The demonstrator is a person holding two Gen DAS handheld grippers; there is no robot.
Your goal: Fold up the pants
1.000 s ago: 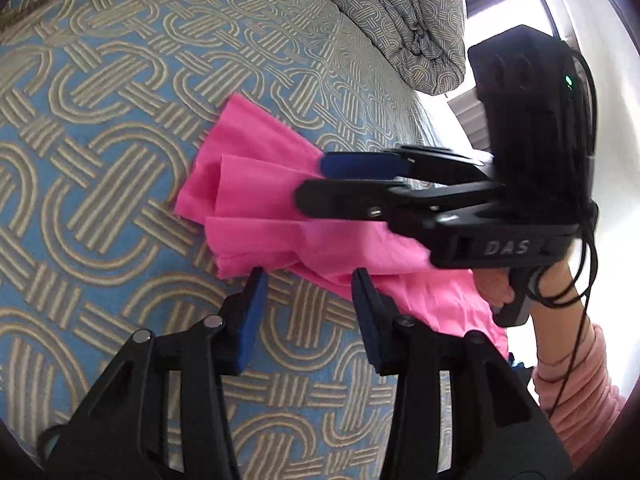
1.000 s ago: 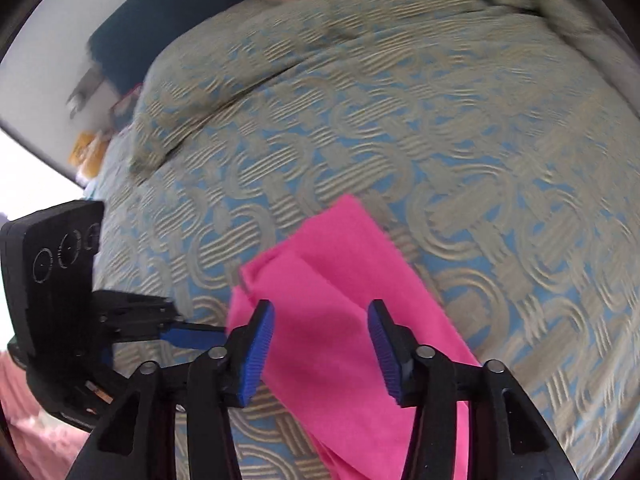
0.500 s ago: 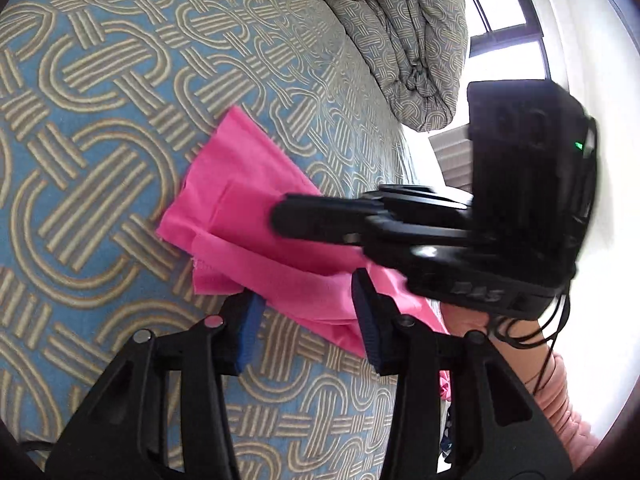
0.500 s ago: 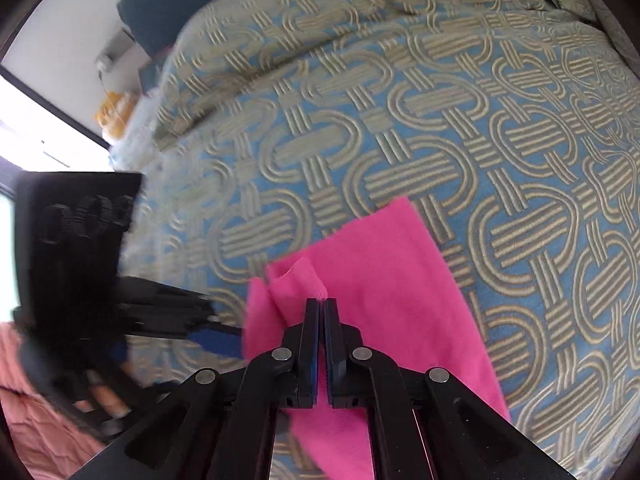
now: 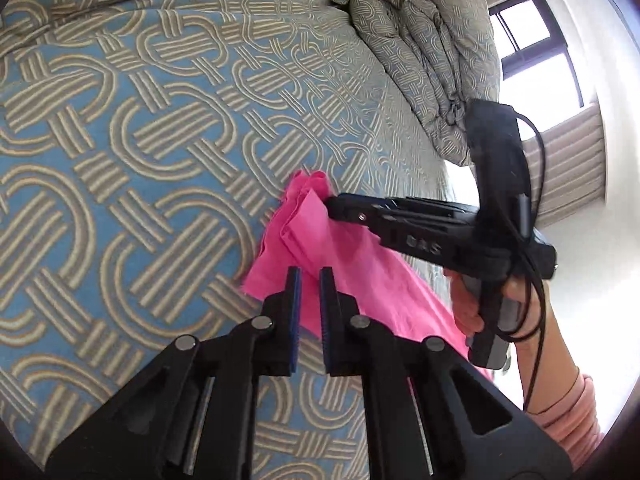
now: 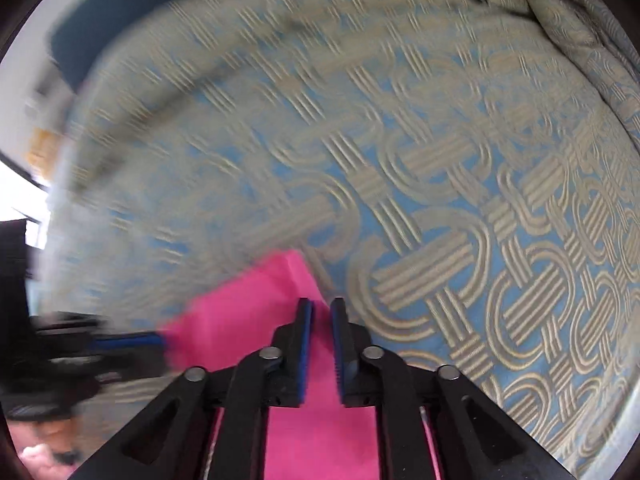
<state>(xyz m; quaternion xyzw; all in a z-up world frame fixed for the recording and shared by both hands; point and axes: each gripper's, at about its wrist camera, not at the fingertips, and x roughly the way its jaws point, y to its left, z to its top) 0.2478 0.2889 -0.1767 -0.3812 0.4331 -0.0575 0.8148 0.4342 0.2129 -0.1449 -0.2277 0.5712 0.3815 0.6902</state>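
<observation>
The pink pants (image 5: 352, 272) lie on a bed with a blue and beige patterned cover (image 5: 140, 140). My left gripper (image 5: 307, 276) has its jaws nearly closed on the near edge of the pink cloth. My right gripper (image 5: 330, 204) shows in the left wrist view, pinching a bunched far corner of the pants and lifting it. In the right wrist view the right gripper (image 6: 320, 308) has its jaws close together with pink pants (image 6: 248, 312) between and below them. That view is motion-blurred.
A rolled duvet (image 5: 420, 48) in the same pattern lies at the far end of the bed. A window (image 5: 532, 52) and white wall are to the right. A dark headboard (image 6: 120, 32) shows in the right wrist view.
Both grippers closed on the pants: the right one first, then the left, which was open. The right gripper now lifts the bunched corner, and both have moved along the bed.
</observation>
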